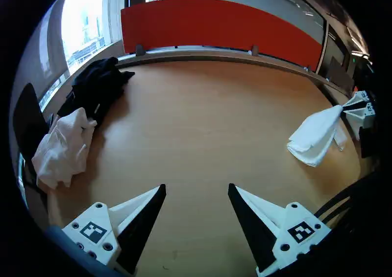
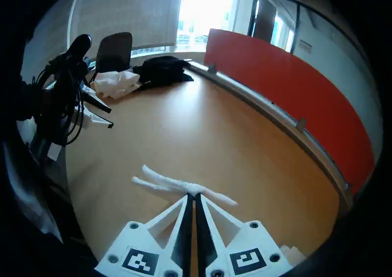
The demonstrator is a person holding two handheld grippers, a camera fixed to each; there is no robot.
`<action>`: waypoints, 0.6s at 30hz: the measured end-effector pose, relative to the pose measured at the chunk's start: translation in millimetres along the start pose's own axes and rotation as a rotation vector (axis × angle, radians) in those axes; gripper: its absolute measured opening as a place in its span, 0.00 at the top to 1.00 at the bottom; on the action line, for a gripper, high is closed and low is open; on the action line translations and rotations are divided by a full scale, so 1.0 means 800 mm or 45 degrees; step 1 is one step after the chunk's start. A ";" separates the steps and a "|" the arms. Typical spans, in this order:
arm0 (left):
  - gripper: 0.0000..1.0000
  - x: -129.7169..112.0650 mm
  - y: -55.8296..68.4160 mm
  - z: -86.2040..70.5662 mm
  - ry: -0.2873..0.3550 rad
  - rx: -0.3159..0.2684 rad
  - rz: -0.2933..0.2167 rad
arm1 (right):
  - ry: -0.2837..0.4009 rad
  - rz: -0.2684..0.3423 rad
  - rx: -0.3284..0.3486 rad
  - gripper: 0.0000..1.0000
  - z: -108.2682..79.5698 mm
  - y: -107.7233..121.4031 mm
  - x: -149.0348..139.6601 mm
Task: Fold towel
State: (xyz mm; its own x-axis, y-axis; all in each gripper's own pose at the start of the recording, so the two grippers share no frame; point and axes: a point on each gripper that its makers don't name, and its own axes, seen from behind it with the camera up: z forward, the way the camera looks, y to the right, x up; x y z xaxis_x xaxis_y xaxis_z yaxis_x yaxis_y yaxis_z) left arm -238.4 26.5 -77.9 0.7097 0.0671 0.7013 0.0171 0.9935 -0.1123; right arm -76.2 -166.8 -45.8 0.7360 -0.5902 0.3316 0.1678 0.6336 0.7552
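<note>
Left gripper view is showing the left tongs point(image 1: 196, 186) hanging wide apart over the bare wooden surface point(image 1: 206, 125), gripping nothing. The towel point(image 1: 316, 135) is lying off to their right, well apart from them. It is drooping from the right tongs point(image 1: 349, 106) at the far edge, and its lower end is resting in a soft heap on the surface. Its long axis is running from that pinched upper end down and back toward the left tongs' side, so the loose end is the part facing them.

In the right gripper view the right tongs point(image 2: 192, 196) are pressing together on the towel point(image 2: 181, 185). The cloth is showing as a bunched white strip lying crosswise just past the tips, trailing out to either side of them. The left tongs point(image 2: 95, 111) are waiting across the surface, held in a hand point(image 2: 59, 101).

So the right tongs are the nearer pair by far, already holding it. By the look of it the fold is not yet under way. The left tongs would have to travel across to their right to take the free end. A crumpled white cloth point(image 1: 63, 147) and a dark garment point(image 1: 98, 88) are sitting on the opposite side, clear of that path.
</note>
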 end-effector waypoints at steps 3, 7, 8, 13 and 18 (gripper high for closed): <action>0.06 0.001 0.001 -0.001 0.004 -0.001 -0.002 | 0.018 0.001 -0.017 0.96 -0.008 0.010 0.009; 0.06 0.004 0.003 -0.001 0.010 -0.003 -0.002 | 0.030 0.006 -0.039 0.96 -0.017 0.021 0.014; 0.06 0.005 0.003 -0.002 0.012 -0.003 -0.001 | 0.032 0.008 -0.044 0.96 -0.018 0.024 0.014; 0.06 0.007 0.007 -0.002 0.016 -0.006 0.003 | 0.042 0.022 -0.070 0.96 -0.028 0.038 0.016; 0.06 0.007 0.010 -0.002 0.016 -0.010 0.006 | 0.045 0.030 -0.094 0.96 -0.039 0.054 0.015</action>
State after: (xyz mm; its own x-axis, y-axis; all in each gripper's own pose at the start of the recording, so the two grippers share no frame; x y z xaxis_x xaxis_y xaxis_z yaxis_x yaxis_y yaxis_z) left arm -233.3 34.4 -75.8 0.7185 0.0704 0.6920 0.0191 0.9925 -0.1208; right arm -39.8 -131.0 -26.6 0.7627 -0.5574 0.3279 0.1969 0.6832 0.7032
